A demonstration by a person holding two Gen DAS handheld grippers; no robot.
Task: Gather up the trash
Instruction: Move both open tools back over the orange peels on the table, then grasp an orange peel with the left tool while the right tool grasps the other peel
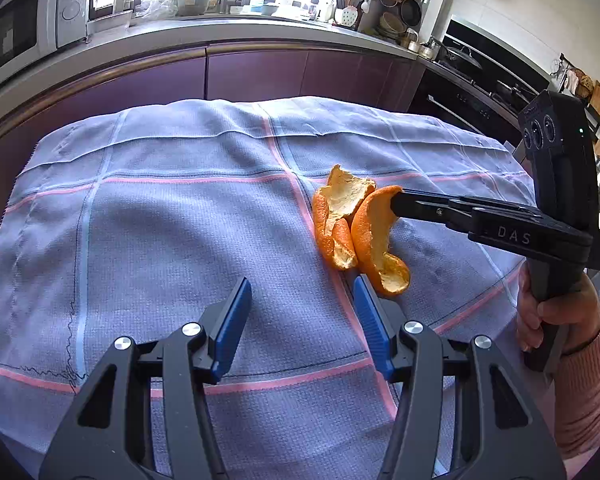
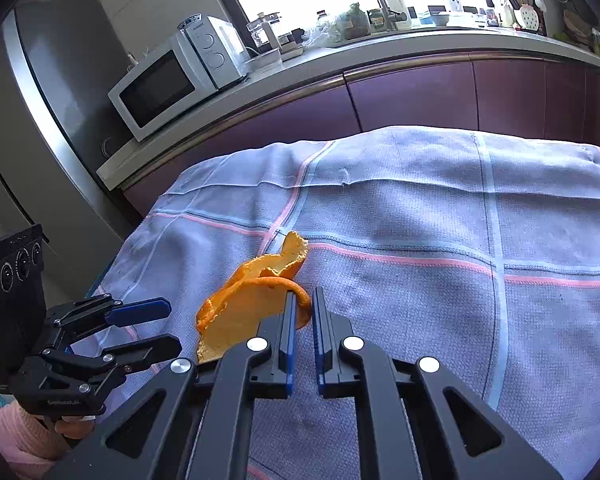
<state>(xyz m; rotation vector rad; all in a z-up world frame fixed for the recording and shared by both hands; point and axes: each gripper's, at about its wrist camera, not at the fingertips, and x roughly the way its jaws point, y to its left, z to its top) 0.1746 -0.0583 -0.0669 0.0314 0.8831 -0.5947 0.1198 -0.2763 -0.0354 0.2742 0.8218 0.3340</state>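
- While the left hand-held gripper (image 1: 302,292) hangs low over the cloth with its blue-padded fingers spread wide and nothing between them, its right finger tip sits just beside the near end of the orange peel (image 1: 356,228).
- The right hand-held gripper (image 2: 305,304) has its fingers drawn narrow, pinching an edge of the orange peel (image 2: 248,304); in the left wrist view its black tips meet the peel's upper right rim.
- The peel is in curled pieces, orange outside and pale inside, lying on the cloth near a pink stripe, slightly right of the middle.
- The cloth (image 1: 180,220), grey-blue with pink and pale blue lines, covers the surface and shows folds toward its far edge.
- Beyond the cloth runs a row of dark purple cabinets (image 2: 412,92) under a pale counter.
- On that counter stands a white microwave (image 2: 160,88), with a bright window behind.
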